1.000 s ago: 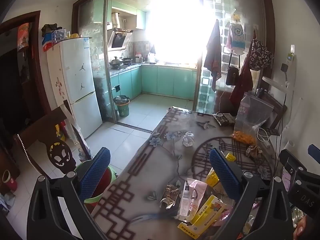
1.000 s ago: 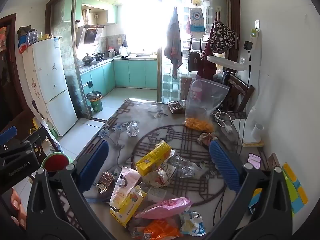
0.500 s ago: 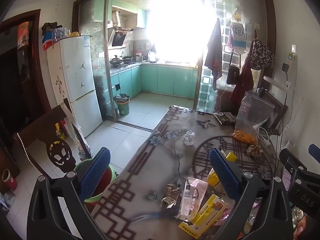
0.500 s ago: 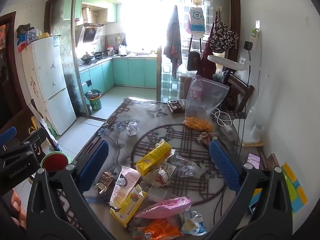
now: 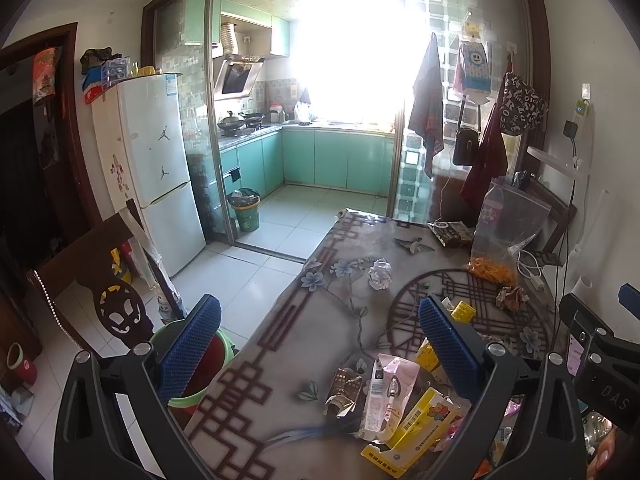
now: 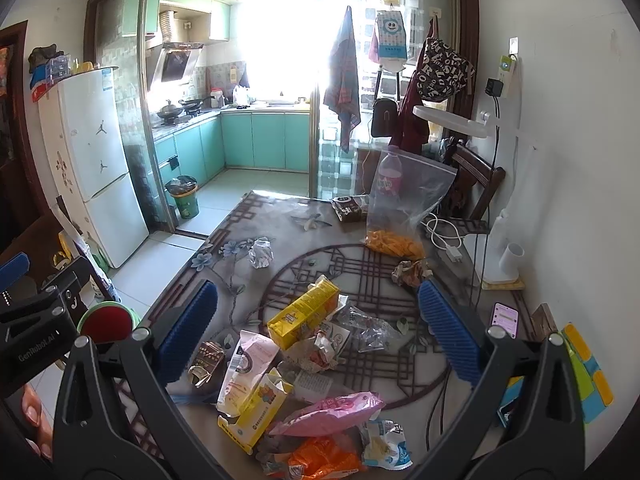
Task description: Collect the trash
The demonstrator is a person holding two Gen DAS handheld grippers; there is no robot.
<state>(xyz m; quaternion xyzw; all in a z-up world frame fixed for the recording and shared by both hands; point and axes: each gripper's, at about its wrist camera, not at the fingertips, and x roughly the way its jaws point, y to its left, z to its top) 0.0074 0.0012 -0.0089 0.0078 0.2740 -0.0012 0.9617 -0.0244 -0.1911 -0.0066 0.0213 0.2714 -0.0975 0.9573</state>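
Observation:
Trash lies heaped on the patterned table: a yellow carton, a pink-white pouch, a yellow box, a pink wrapper, an orange wrapper and clear plastic. Crumpled foil and a crumpled brown wrapper lie farther back. My right gripper hangs open above the heap, holding nothing. My left gripper is open over the table's left edge, with the pouch and yellow box near its right finger. A green bin with a red inside stands on the floor beside the table.
A clear zip bag of orange snacks, a dark packet, a white charger cable, a phone and a white lamp base sit at the table's far and right side. A wooden chair stands left; another bin is by the kitchen door.
Both views have shifted slightly; the trash heap sits a little nearer the grippers. Both grippers stay open and nothing has been taken hold of.

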